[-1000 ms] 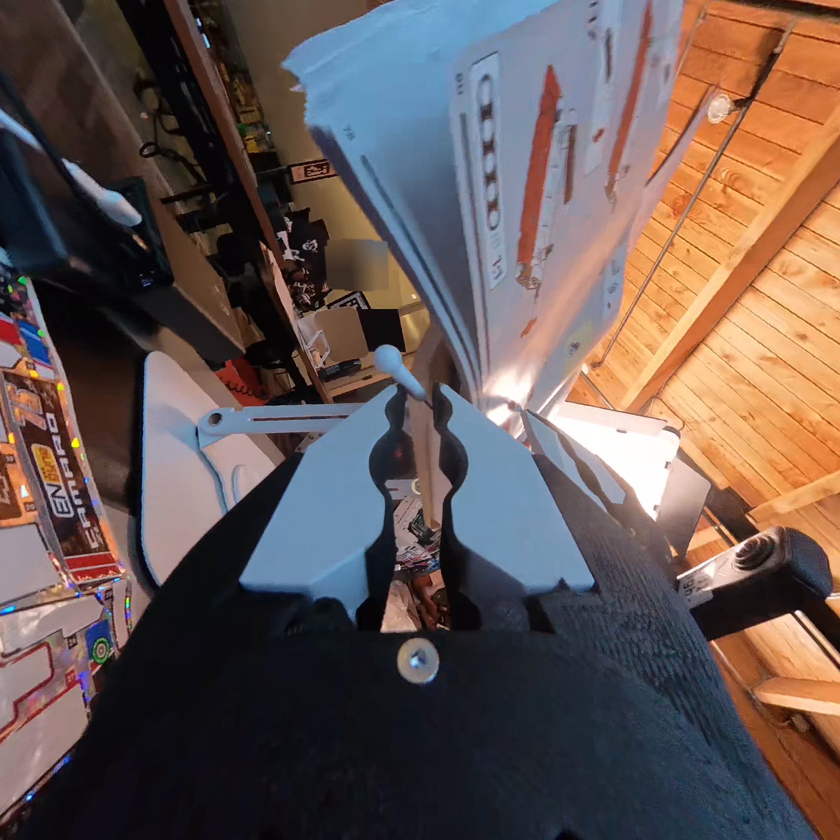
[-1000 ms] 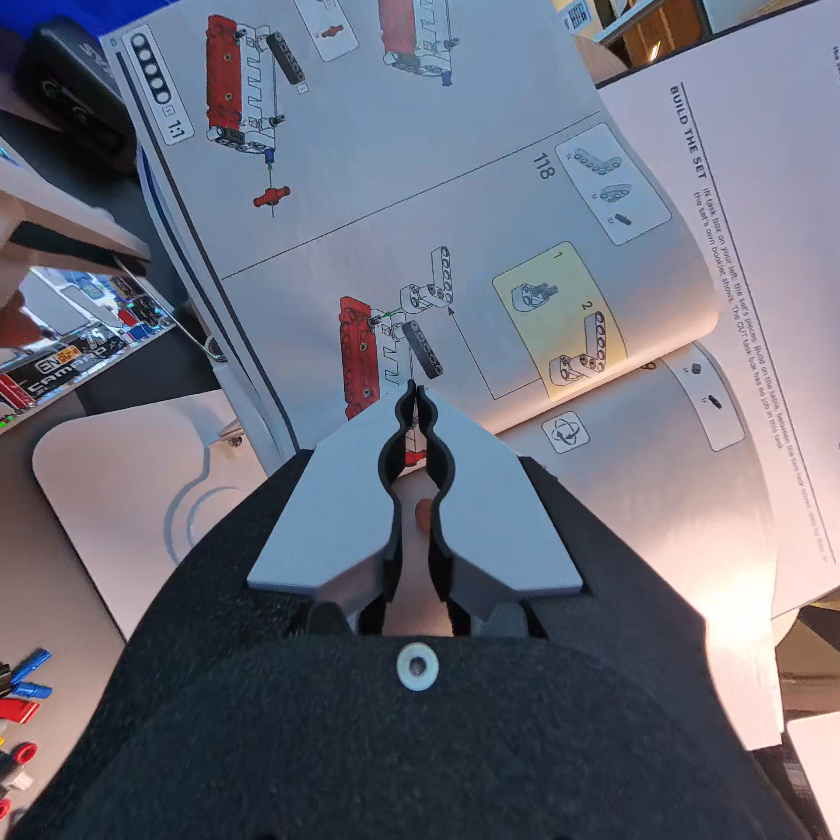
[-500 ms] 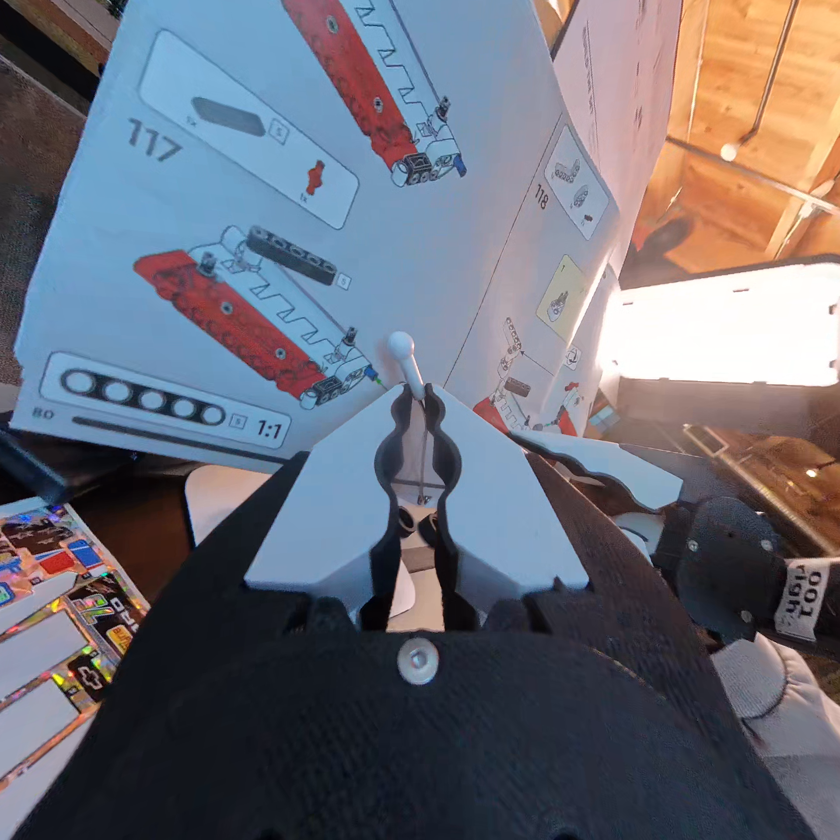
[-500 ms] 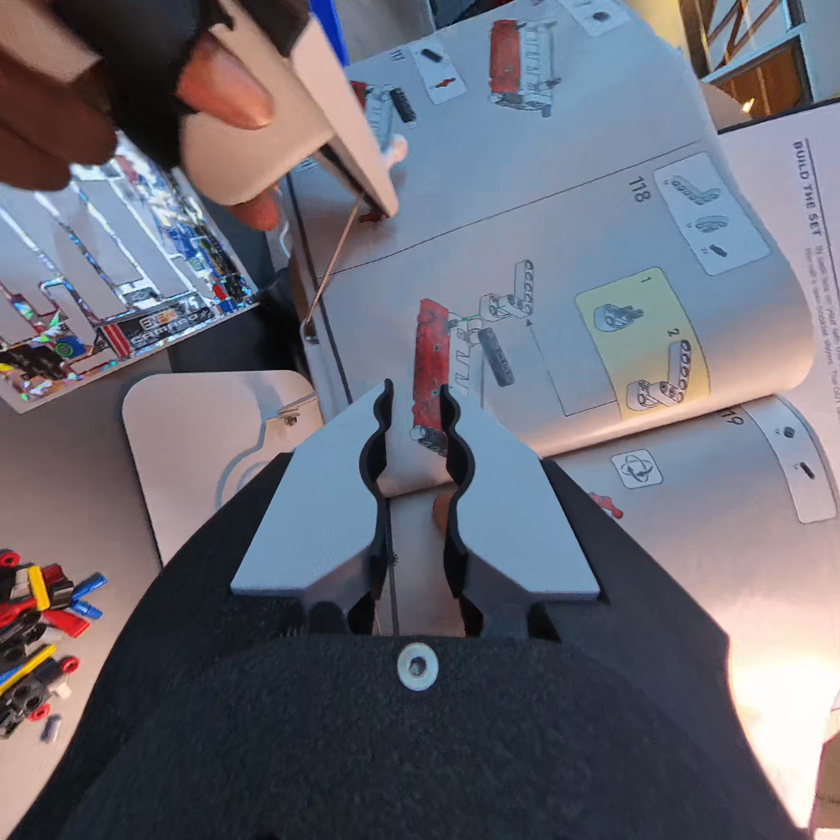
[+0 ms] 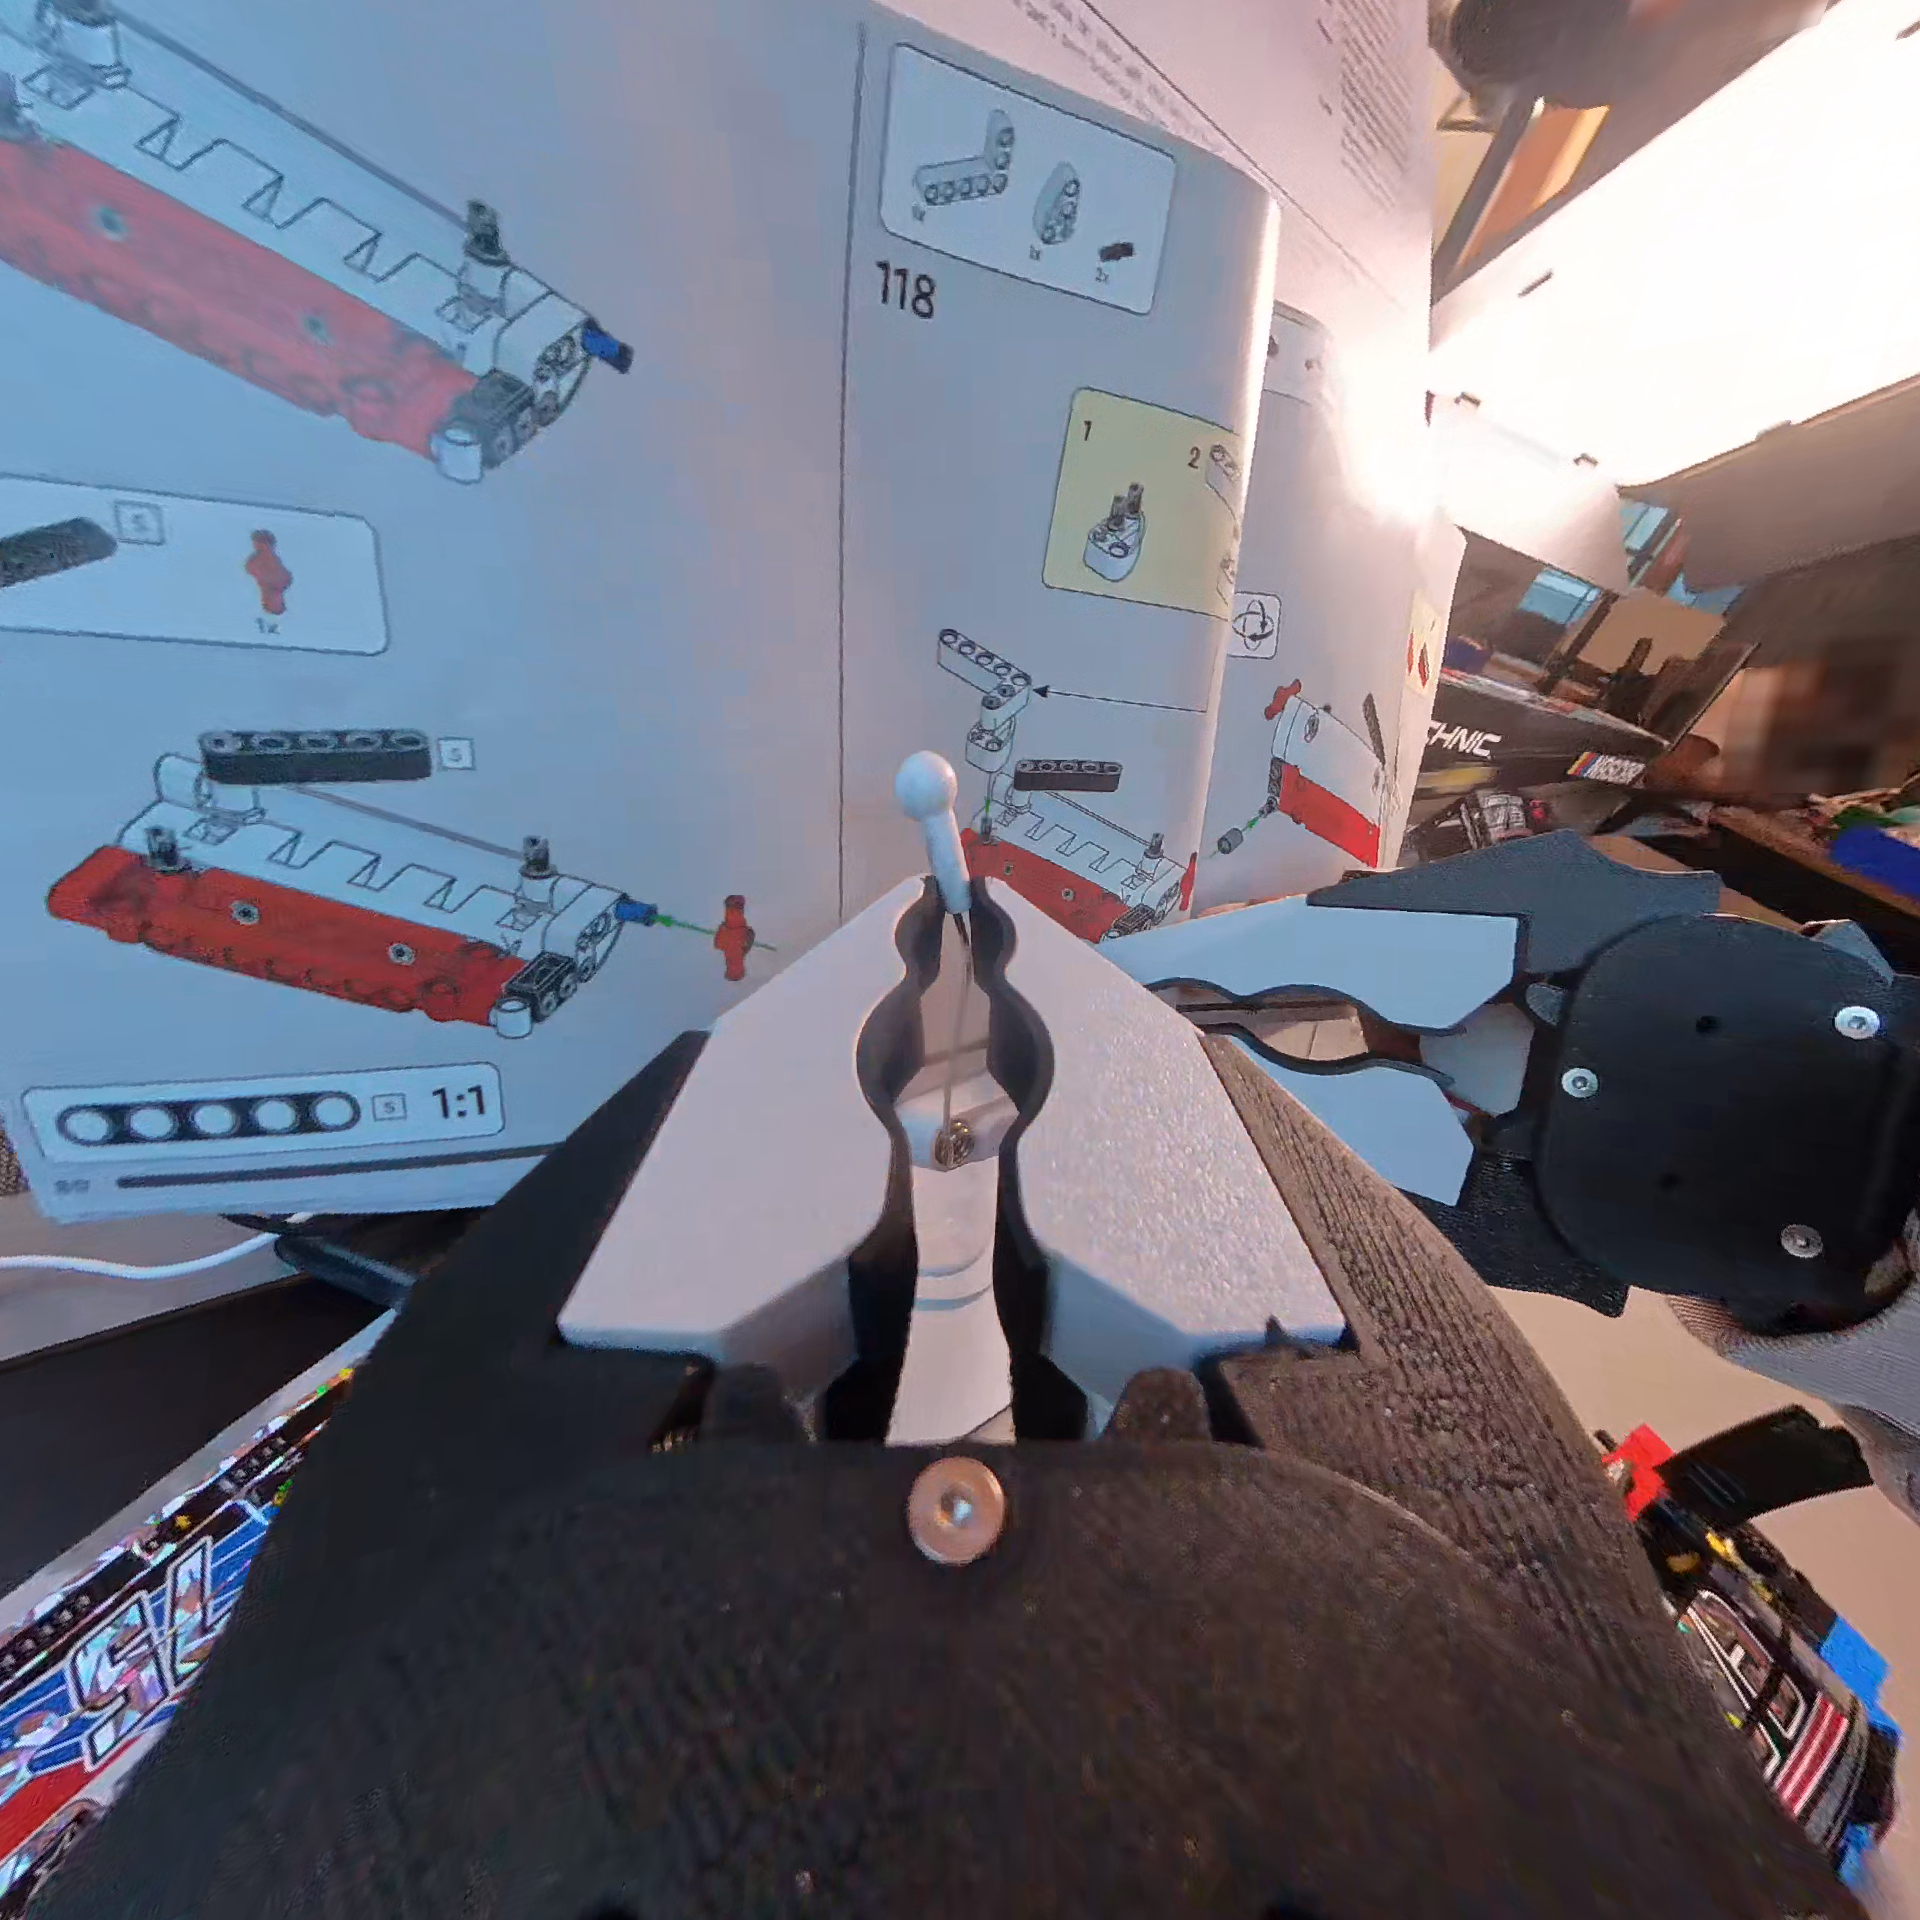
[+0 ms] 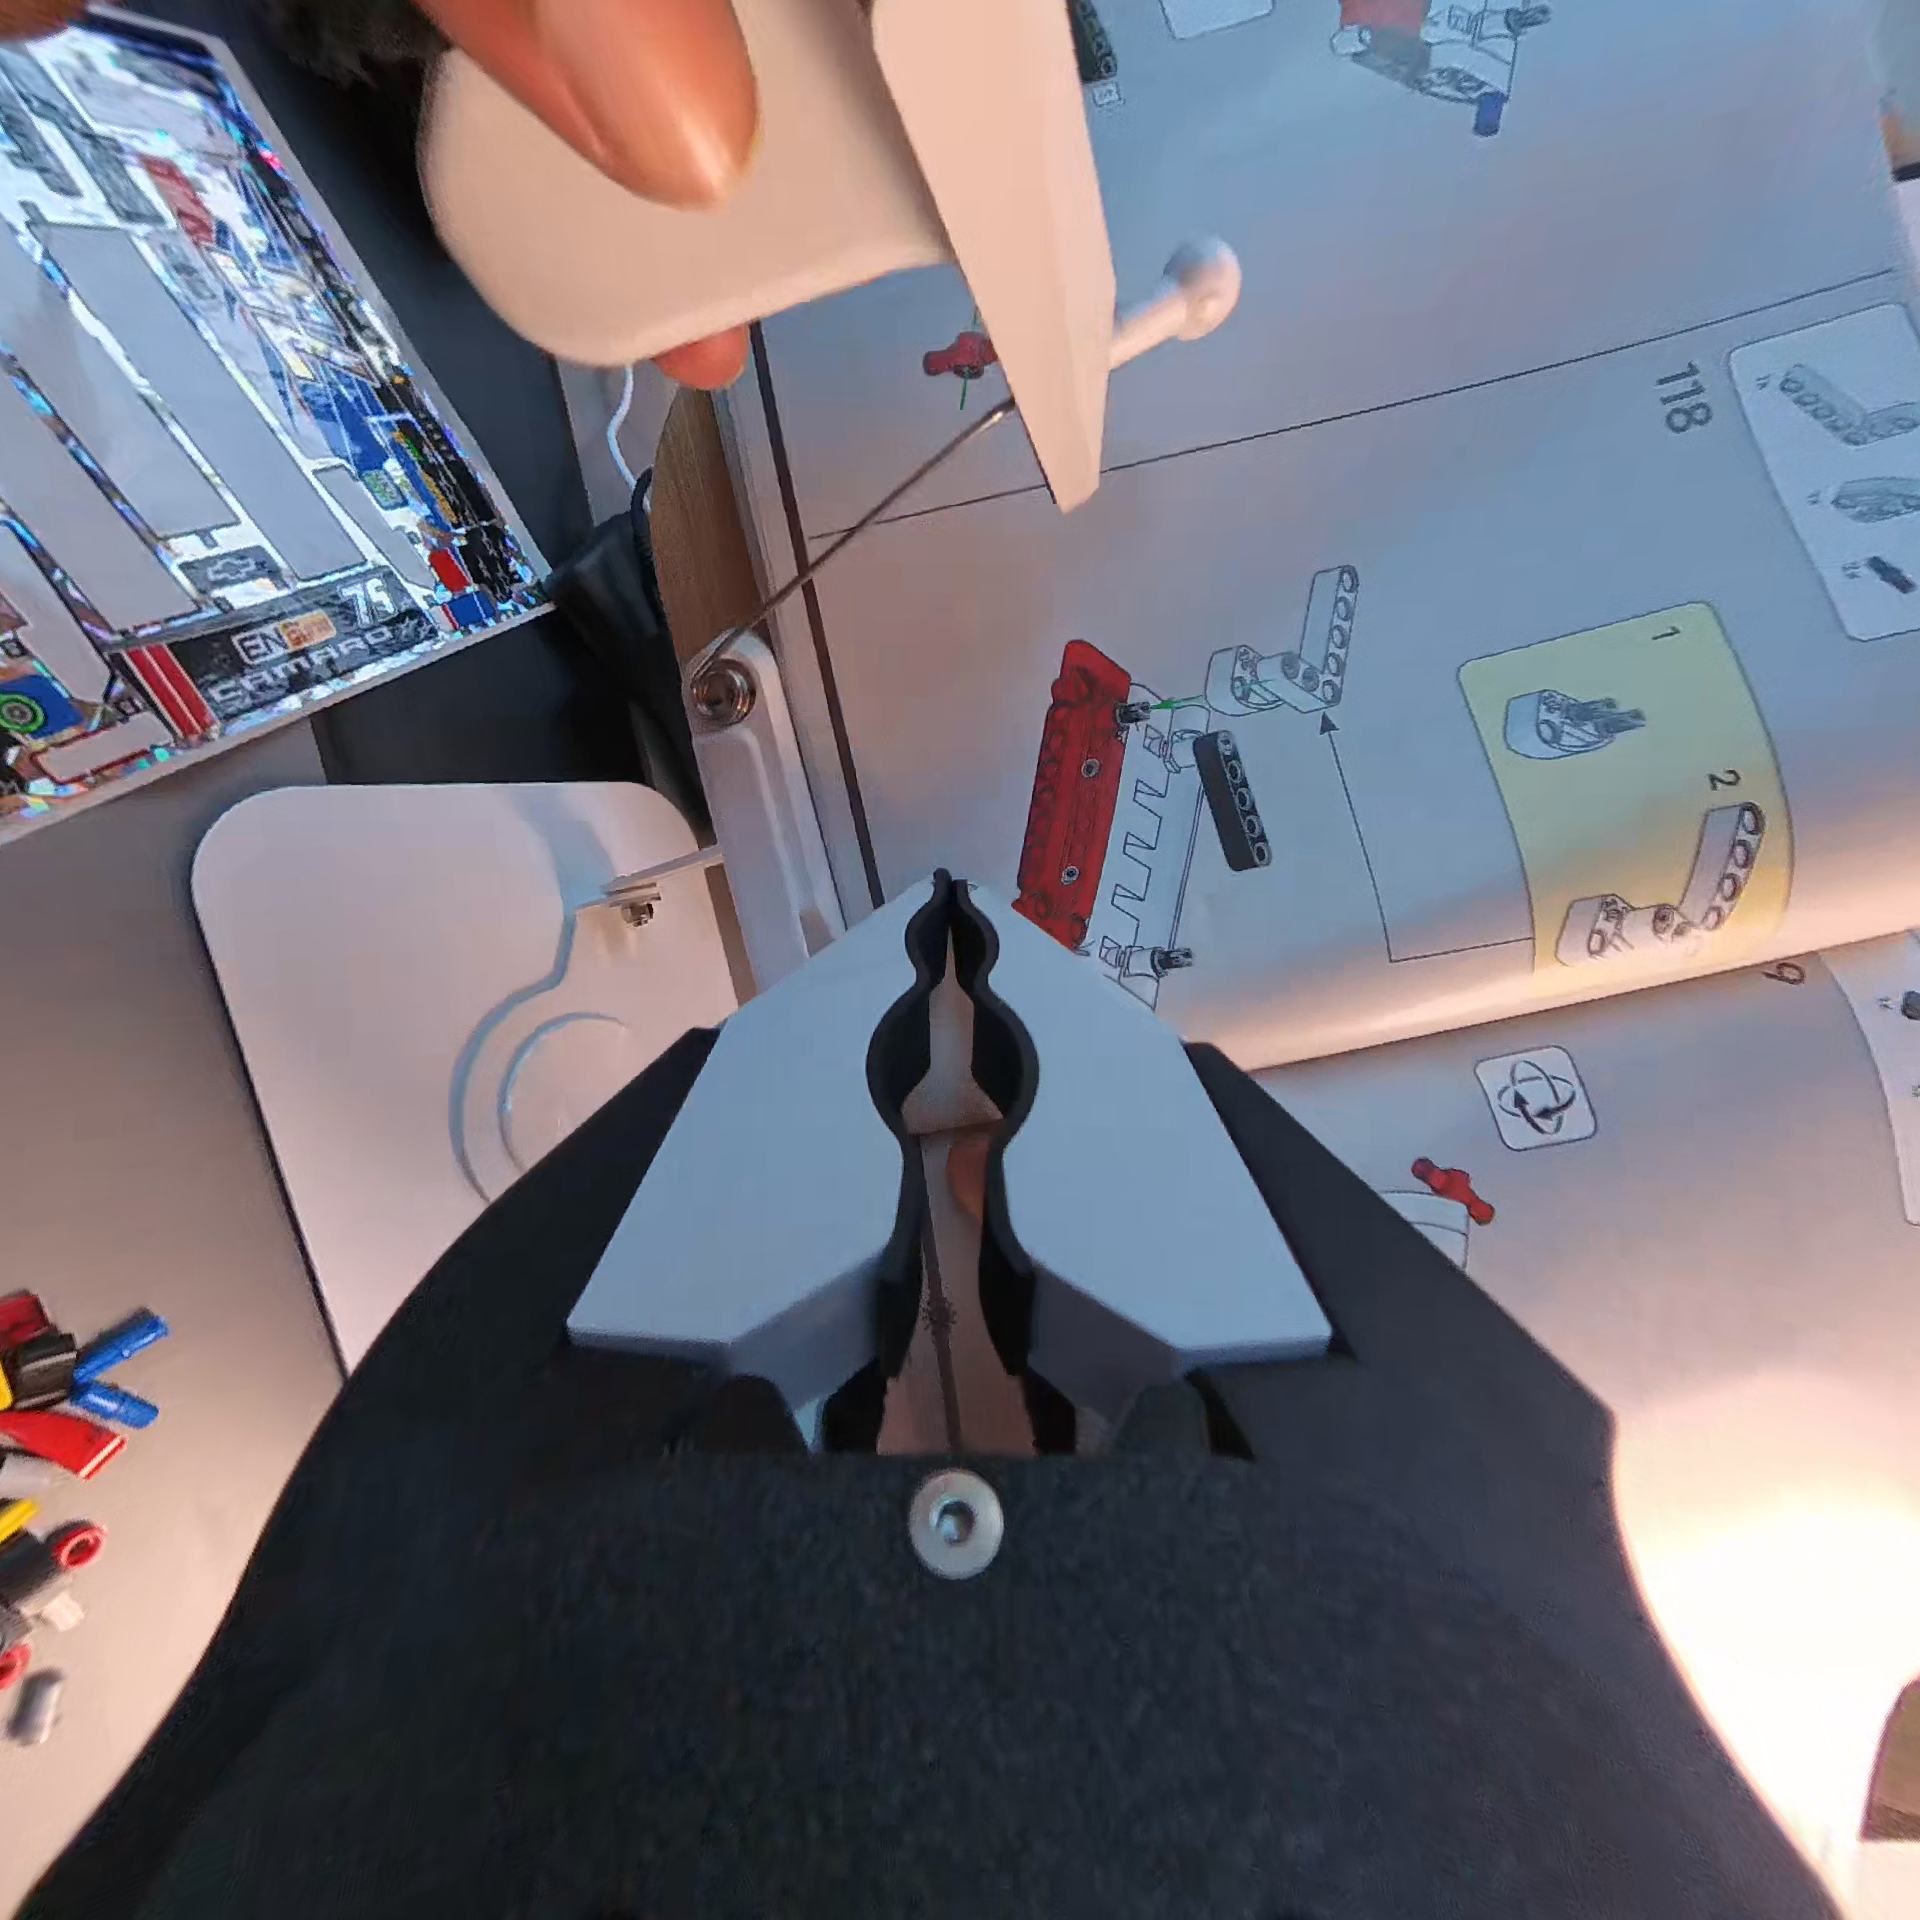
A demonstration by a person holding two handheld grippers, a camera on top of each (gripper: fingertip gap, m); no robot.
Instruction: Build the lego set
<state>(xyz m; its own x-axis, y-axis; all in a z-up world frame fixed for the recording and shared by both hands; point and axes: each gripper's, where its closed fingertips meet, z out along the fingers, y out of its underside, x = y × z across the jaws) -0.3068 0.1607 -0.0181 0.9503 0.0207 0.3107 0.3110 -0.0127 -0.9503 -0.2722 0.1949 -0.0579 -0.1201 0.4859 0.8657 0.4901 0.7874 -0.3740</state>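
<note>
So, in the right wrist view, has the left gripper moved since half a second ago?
Yes. The left gripper has gone rightward from the stand's hinge screw, farther over the booklet page, swinging the wire holder with it.

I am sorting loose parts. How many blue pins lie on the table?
2 pins, both at the right edge of the parts pile: one, the other just below it in the picture. More may be hidden.

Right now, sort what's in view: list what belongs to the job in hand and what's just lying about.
In use:
instruction booklet
white book stand
ball-tipped page clip, pinched by the left gripper
right gripper
loose lego pieces

Lying about:
sticker sheet
printed task sheet
white cable
</note>
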